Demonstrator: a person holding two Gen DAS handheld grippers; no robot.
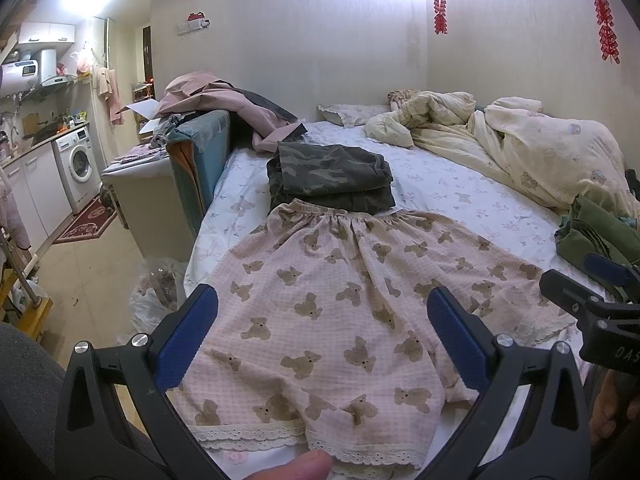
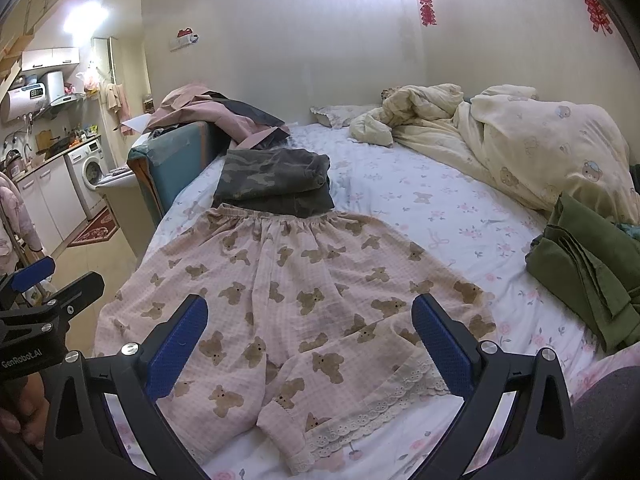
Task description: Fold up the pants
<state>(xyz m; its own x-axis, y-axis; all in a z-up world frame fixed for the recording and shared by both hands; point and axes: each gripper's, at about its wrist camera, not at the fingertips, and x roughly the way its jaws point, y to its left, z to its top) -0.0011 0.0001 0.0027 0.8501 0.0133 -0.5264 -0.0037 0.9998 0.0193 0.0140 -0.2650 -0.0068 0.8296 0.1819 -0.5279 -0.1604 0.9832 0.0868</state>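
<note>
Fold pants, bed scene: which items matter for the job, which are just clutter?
In play:
- bear-print pants, spread flat on the bed sheet
- left claw, open, over them
- right claw, open, over them

Lying about:
- folded camo pants at the waistband
- green garment
- cream duvet
- pink clothes pile

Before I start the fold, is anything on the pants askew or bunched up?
Yes. The bear-print pants lie mostly flat, but the lace hem of the leg nearer the right tool is twisted and flipped over on itself. The waistband also touches the folded camouflage pants. Both tools are open, above the fabric.
</note>
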